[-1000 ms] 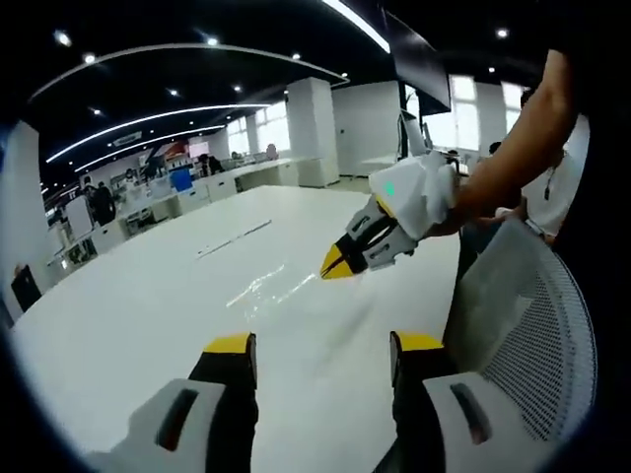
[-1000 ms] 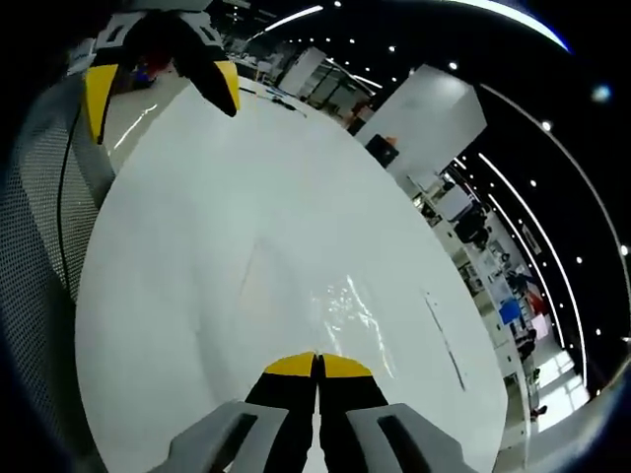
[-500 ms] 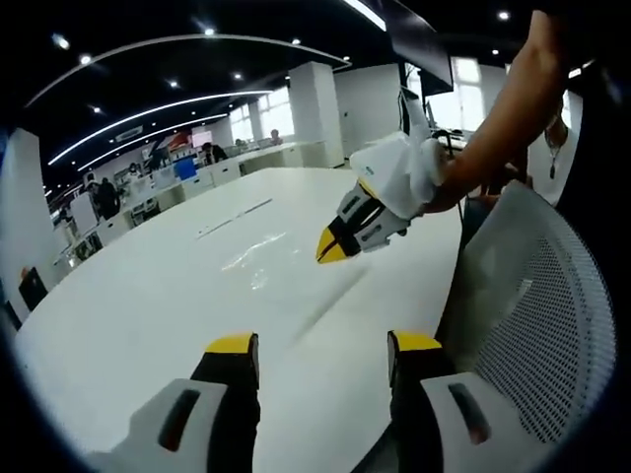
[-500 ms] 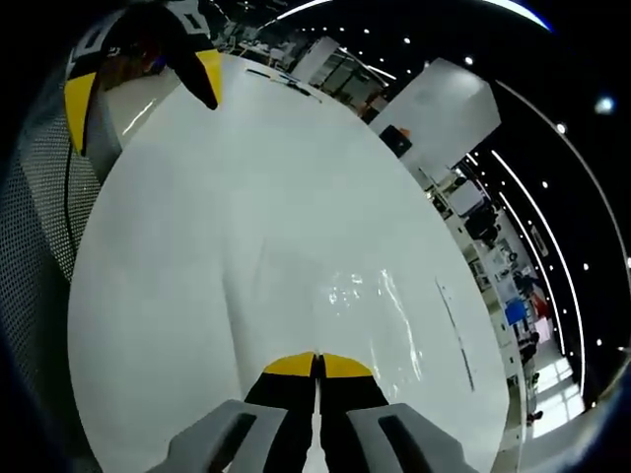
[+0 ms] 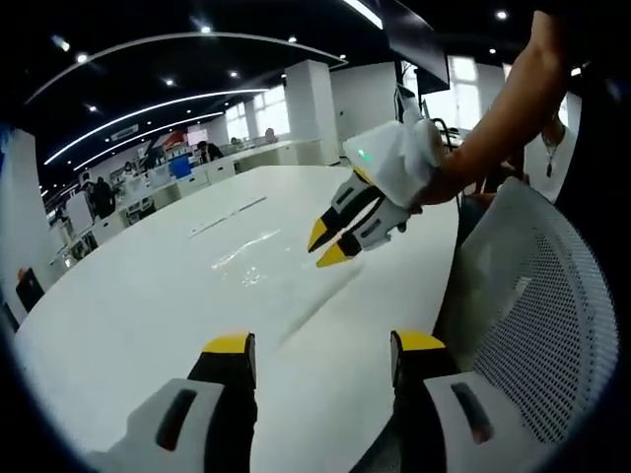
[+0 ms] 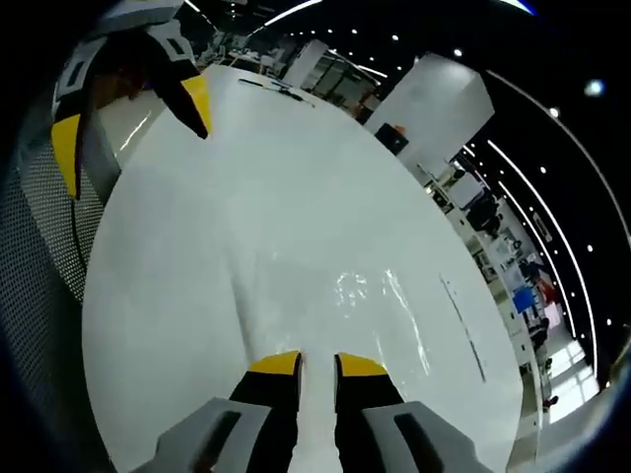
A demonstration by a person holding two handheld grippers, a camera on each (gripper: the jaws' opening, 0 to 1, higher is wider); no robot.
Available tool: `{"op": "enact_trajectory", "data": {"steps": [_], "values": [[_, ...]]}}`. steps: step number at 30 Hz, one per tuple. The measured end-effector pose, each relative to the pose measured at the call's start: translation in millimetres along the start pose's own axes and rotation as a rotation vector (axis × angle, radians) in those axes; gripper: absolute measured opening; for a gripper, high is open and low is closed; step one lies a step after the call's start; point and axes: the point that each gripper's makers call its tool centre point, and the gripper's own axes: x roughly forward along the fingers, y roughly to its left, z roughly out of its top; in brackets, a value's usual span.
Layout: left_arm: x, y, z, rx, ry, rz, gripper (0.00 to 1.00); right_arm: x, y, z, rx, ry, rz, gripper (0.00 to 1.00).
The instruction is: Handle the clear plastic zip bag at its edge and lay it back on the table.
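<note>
A: Since half a sec ago the right gripper (image 6: 317,365) has parted its jaws. They were pinched together w/ tips touching; now a slim gap shows btwn the yellow tips, nothing in it.

B: And seen from the other side?

A: Same story in the left gripper view: right gripper (image 5: 326,243) hangs just above the table (image 5: 138,296) w/ both tips apart, held by a person's arm (image 5: 503,118).

B: Left gripper?

A: Left gripper (image 5: 320,347) has jaws wide apart, empty, low over the near table edge. It also shows in the right gripper view (image 6: 128,118), tips spread, at the far side.

B: Where's the bag?

A: Clear plastic zip bag (image 6: 380,301) lies flat on the table just ahead of the right tips, shiny wrinkles mark it. In the left gripper view the bag (image 5: 246,266) sits just beside the right gripper's tips, on the surface. Can't tell exactly where its edge ends, too transparent.

B: So progress?

A: Looks nearly done imo: bag is down, released. What's left is prob. just backing both grippers off. Mesh chair back (image 5: 532,325) is at the right, not involved.
</note>
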Motion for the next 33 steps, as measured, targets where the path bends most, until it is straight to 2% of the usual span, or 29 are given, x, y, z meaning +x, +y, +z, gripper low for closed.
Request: {"op": "enact_trajectory", "data": {"steps": [4, 8, 14, 16, 18, 24, 33], "values": [[2.5, -0.6, 2.4, -0.004, -0.003, -0.005, 0.55, -6.0, -0.4, -4.7, 0.061, 0.002, -0.012, 0.15], [5.3, -0.9, 4.9, -0.001, -0.005, -0.01, 0.56, -15.7, -0.5, -6.5, 0.122, -0.025, -0.016, 0.2], [9.9, -1.6, 8.9, -0.019, -0.015, -0.017, 0.58, -32.9, -3.5, -15.0, 0.314, -0.062, -0.036, 0.33], [11.0, -2.3, 9.7, -0.029, -0.015, -0.019, 0.58, -38.4, -4.3, -21.8, 0.324, -0.054, -0.04, 0.37], [11.7, -2.6, 9.6, -0.028, -0.01, -0.019, 0.59, -44.9, -3.1, -24.3, 0.386, -0.074, -0.037, 0.42], [10.9, -0.1, 13.2, -0.052, -0.022, -0.012, 0.6, -65.9, -1.8, -33.9, 0.454, -0.101, -0.034, 0.6], [7.3, 1.5, 17.1, -0.085, -0.036, -0.01, 0.63, -91.8, -4.9, -49.4, 0.546, -0.123, -0.059, 0.77]]}}
